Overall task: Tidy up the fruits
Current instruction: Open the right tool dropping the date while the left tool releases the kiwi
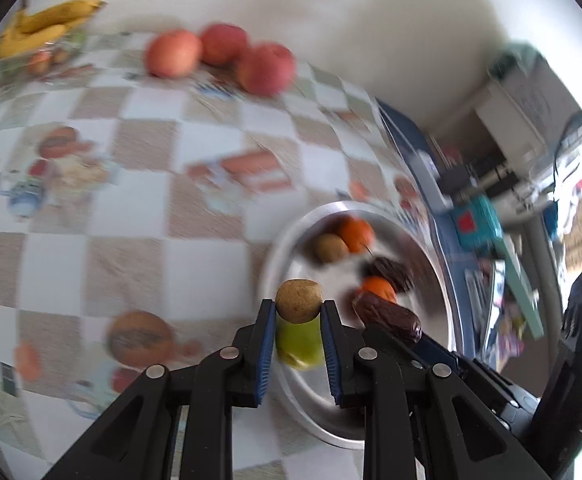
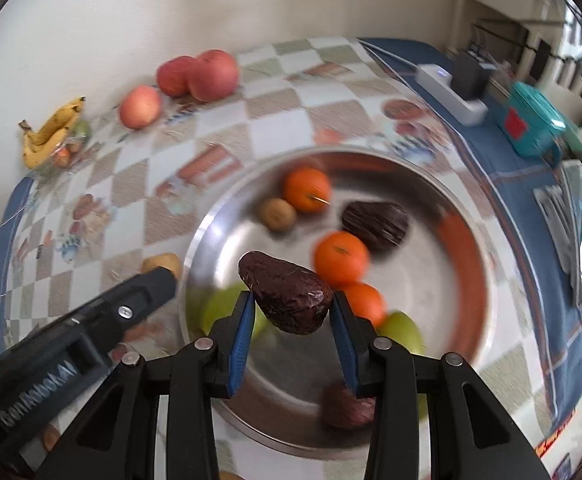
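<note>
Both grippers loaded with fruit at the bowl.

The left gripper (image 1: 295, 312) is closed on a kiwi (image 1: 299, 300) at the bowl's (image 2: 467, 240) near rim; the right gripper (image 2: 291, 304) clamps a dark avocado (image 2: 287, 298) above the bowl's interior. Both fruits are held clear of the oranges (image 2: 341, 258) below, probably to be sorted out toward the apples (image 2: 211, 74) and bananas (image 2: 51, 132) grouped along the wall.
</note>
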Tool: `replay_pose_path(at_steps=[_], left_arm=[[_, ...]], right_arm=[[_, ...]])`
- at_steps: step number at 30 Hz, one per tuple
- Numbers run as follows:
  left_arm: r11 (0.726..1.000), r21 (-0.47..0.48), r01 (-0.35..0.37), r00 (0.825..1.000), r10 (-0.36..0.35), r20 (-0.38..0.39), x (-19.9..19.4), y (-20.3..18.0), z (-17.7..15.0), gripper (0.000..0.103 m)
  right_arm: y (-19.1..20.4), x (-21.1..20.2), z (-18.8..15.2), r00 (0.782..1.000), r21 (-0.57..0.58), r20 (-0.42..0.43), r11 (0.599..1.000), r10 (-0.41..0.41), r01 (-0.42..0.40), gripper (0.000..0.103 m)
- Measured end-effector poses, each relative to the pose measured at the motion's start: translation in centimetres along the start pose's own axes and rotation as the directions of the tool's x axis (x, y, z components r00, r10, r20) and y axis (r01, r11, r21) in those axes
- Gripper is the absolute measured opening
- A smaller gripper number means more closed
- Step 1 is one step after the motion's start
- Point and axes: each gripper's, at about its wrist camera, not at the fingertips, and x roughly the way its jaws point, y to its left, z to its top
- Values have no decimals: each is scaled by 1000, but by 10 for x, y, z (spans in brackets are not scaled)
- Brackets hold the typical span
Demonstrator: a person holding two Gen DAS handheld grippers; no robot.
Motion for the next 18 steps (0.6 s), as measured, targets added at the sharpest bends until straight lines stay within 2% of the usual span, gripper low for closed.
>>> replay_pose_path(at_steps=[2,5,9,11,13,15,16,18], left_arm=[[999,-16,40,999,-40,-33,8,-6,-4,25],[995,-52,88,994,-92,-64,12,-9,-9,27],[997,-55,63,995,-66,-69,7,-6,-14,44],[996,-66,54,996,-58,-64,0,-1,-17,48],[997,-80,14,998,-19,-56,-6,5,-19,61],[994,-90,-64,997,60,-45,-17,14,-25,82],[991,-91,-98,995,94,-44,-21,18,-27,85],[980,-89,-176,984,173,-41,-29,27,-33,99]], right_arm=[[-9,-1,-3,1000,9,-4,1000,-12,12,40],[-15,-3,-7,1000,28,-13,999,17,-17,40],[-12,-8,-11,1000,9,-2,1000,-3,3,41],[-11,-10,-13,1000,1,-2,1000,-2,3,42],[-8,-10,-15,1000,-6,-4,1000,-8,8,48],[-5,-10,-19,1000,-13,-6,1000,-7,6,63],[-2,-10,-21,1000,-20,-7,1000,-6,6,67],[2,-11,-25,1000,-32,-4,999,-7,6,74]])
